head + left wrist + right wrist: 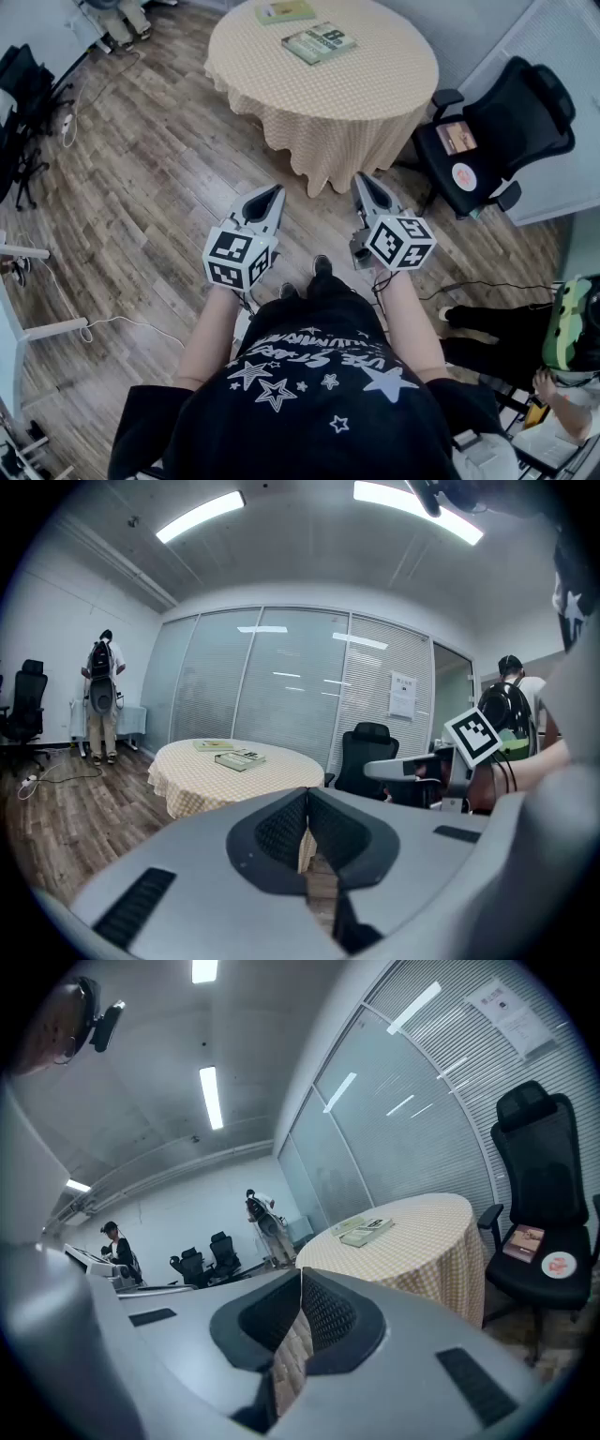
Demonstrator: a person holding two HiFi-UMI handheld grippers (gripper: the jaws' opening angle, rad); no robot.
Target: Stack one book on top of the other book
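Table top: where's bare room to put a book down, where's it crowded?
Bare: the whole near half of the table, from the darker book down to the near rim, and the right side by the black chair. Crowded: only the far edge, where the pale book lies next to the darker one.

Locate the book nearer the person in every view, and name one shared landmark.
Head view: the book lies at top centre.
Left gripper view: the book is left of centre.
Right gripper view: the book is slightly right of centre.
Shared landmark: the round checked table beneath it.
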